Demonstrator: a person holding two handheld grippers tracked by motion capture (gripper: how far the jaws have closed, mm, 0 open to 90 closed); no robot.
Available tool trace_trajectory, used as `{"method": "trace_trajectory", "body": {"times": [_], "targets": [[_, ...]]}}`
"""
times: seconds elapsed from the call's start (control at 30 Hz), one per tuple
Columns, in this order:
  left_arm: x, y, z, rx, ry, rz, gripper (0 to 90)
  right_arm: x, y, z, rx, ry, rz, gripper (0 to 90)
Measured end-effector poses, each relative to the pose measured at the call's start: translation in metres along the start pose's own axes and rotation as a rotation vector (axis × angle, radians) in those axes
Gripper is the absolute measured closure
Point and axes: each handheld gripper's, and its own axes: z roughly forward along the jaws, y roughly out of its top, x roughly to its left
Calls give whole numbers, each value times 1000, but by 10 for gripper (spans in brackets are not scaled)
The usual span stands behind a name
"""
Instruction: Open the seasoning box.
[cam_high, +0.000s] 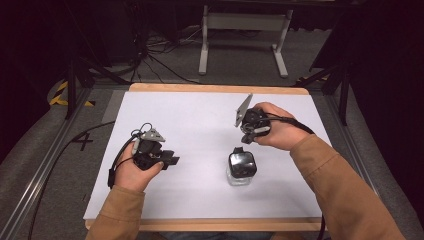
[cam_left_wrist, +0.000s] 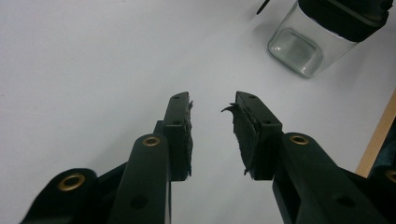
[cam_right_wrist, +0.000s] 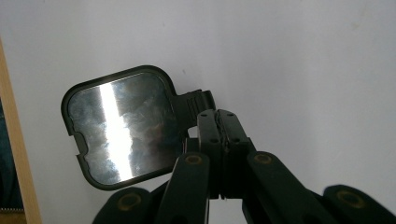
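Glass jar (cam_high: 241, 170) with black lid standing upright on the white table (cam_high: 200, 120) between both tools, the left gripper (cam_left_wrist: 212, 109) half open and empty beside it, the right gripper (cam_right_wrist: 224, 122) closed with nothing between its jaws, just beside the lid's tab (cam_right_wrist: 194, 103), presumably positioned to work the closure.

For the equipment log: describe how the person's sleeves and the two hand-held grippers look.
Both arms wear tan-brown long sleeves. The left hand-held gripper and the right hand-held gripper are black, each topped by a grey three-cornered plate and trailing a black cable. In the gripper views the jaws are black bars with brass-coloured rivets; the left one's dark pads look frayed at the edges.
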Motion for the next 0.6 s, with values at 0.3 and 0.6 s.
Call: {"method": "trace_trajectory", "body": {"times": [0.3,0.6], "targets": [[1,-1,-1,-5,-5,-5,671,2,19,16,56,23,-53,900],[1,1,2,2,-10,6,671,0,21,22,81,35,-57,899]]}}
